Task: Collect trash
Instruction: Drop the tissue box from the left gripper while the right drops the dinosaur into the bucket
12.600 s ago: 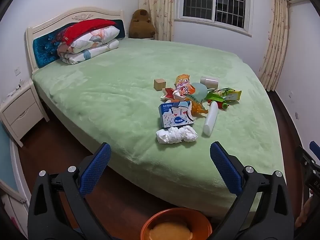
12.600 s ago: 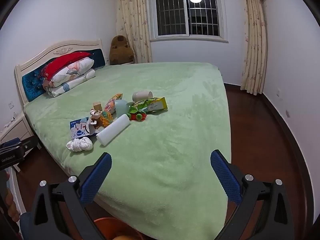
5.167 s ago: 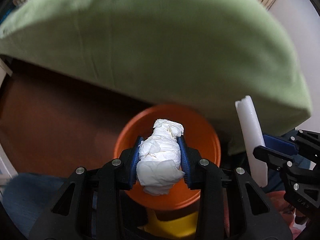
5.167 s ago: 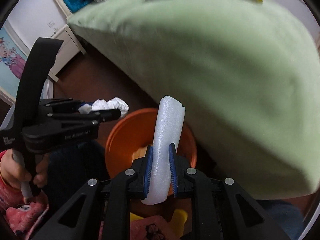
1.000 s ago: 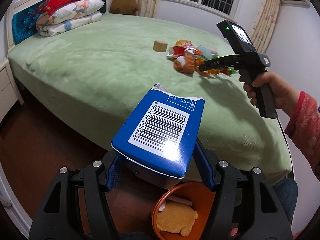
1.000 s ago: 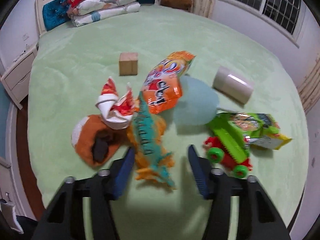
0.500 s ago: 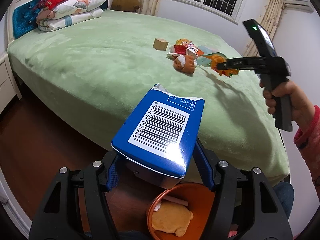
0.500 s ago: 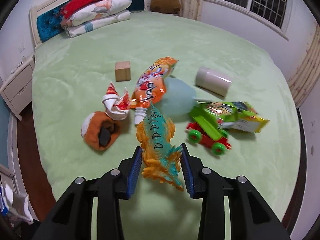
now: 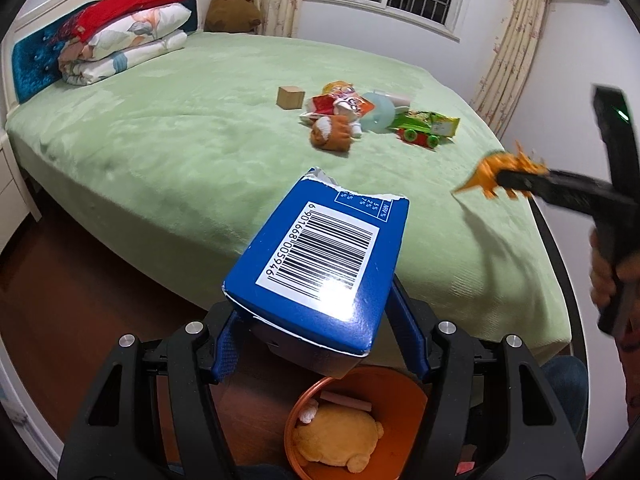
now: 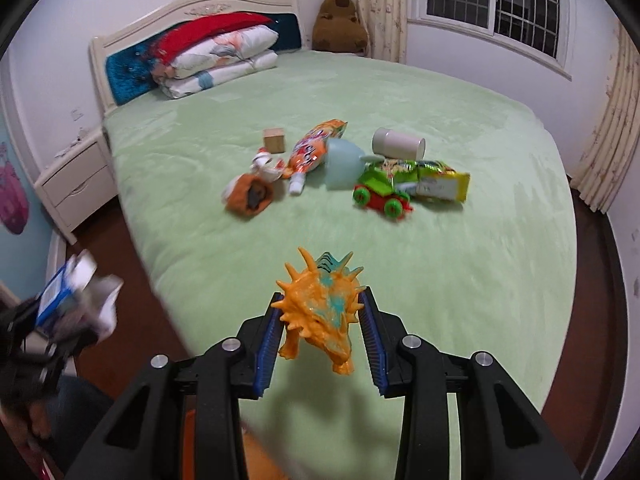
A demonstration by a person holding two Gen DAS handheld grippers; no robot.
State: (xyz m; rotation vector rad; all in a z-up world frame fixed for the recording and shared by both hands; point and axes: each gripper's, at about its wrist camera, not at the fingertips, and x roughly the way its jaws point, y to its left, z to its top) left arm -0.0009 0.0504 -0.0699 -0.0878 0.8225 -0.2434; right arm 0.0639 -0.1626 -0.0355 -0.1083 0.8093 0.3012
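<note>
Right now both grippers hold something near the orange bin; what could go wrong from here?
1. The right gripper is shut on the orange dinosaur toy. It looks like a toy, not trash, so it may be binned by mistake.
2. The left gripper holds the blue carton, which looks wide next to the orange bin. That bin already holds a plush and other items, so the carton may catch on the rim or tip out.

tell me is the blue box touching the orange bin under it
Apart. The left wrist view shows the blue box clamped in the left gripper, with floor visible between it and the orange bin.
</note>
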